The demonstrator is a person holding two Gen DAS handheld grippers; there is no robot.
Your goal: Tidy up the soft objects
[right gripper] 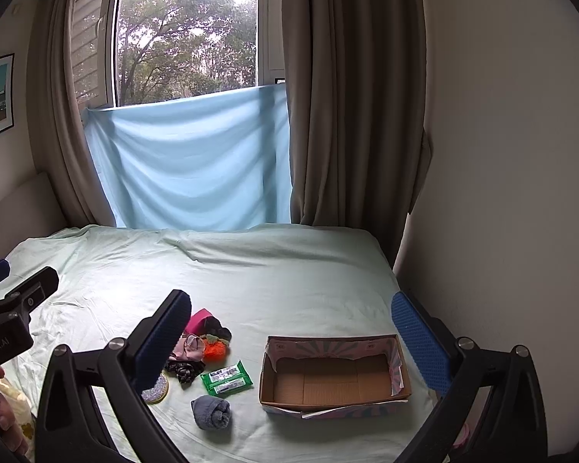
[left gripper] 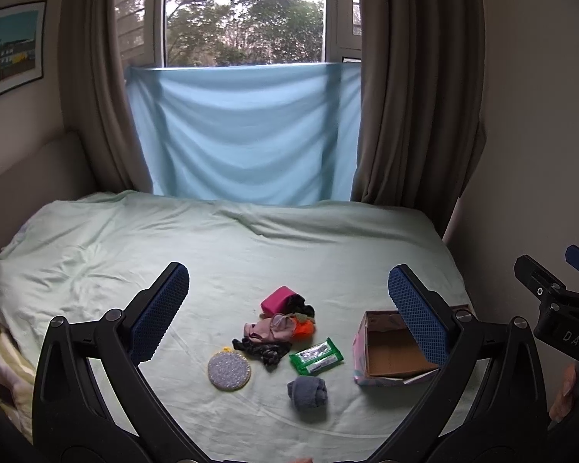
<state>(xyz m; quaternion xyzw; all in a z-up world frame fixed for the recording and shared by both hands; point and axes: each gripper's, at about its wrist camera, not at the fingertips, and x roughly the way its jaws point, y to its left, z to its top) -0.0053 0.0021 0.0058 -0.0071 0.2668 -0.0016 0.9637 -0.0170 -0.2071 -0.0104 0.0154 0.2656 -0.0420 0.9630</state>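
1. Both hand-held grippers hang above the near edge of the bed with nothing in them: the left hand-held gripper [left gripper: 287, 308] has its blue pads spread wide, and the right hand-held gripper [right gripper: 291, 332] is spread just as wide, so neither has begun a grasp.
2. Held high and back like this, they seem placed to survey the pile before a first pick is chosen.
3. The soft objects lie in a loose cluster left of the cardboard box [right gripper: 334, 380]: a rolled grey sock [left gripper: 308, 392] nearest, a green wipes packet [left gripper: 315, 355] just beyond it, a round glittery pad [left gripper: 229, 370] to the left, a dark patterned scrunchie [left gripper: 262, 348], a crumpled pink cloth [left gripper: 270, 328] touching an orange pompom [left gripper: 303, 330], and a magenta pouch [left gripper: 278, 299] farthest, against a dark bundle.
4. That box stands open and empty on the right, near the cluster but apart from it, probably as the destination; the task looks barely started.
5. Underneath is a bed [left gripper: 135, 239] covered by a pale green sheet, wrinkled toward the far left, soft enough that pressing down may sink items.
6. Beyond it, a light blue cloth [left gripper: 243, 131] hangs over the lower window between brown curtains [left gripper: 413, 96], with trees outside and a framed picture [left gripper: 11, 50] on the left wall.
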